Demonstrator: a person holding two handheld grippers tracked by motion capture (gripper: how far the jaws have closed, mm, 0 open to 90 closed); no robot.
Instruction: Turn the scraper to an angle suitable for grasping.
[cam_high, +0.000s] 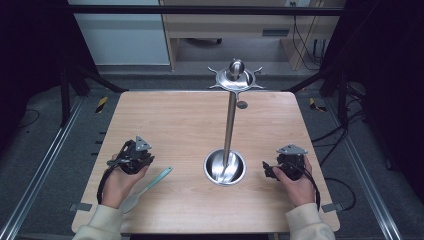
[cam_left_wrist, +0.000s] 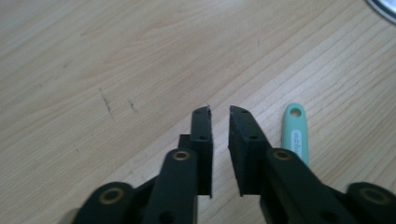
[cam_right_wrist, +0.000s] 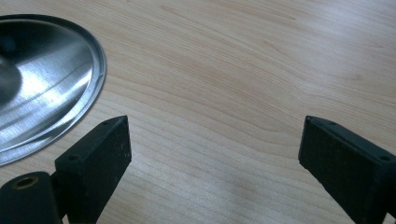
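A mint-green utensil (cam_high: 150, 185) lies flat on the wooden table (cam_high: 175, 120), its handle end (cam_left_wrist: 295, 137) just to the right of my left gripper's jaws. My left gripper (cam_high: 148, 159) (cam_left_wrist: 219, 112) hovers low over the table, its jaws almost together with a thin slit and nothing between them. A steel stand rises from a round dished base (cam_high: 210, 174) (cam_right_wrist: 46, 93) on a thin pole (cam_high: 229, 125) to a hooked top disc (cam_high: 235, 77). My right gripper (cam_high: 266, 170) (cam_right_wrist: 215, 140) sits right of the base, open wide and holding nothing.
A small grey disc (cam_high: 242, 104) lies on the table near the far edge behind the pole. Bare wood stretches across the table's far half. Metal rails and cables run along the floor on both sides.
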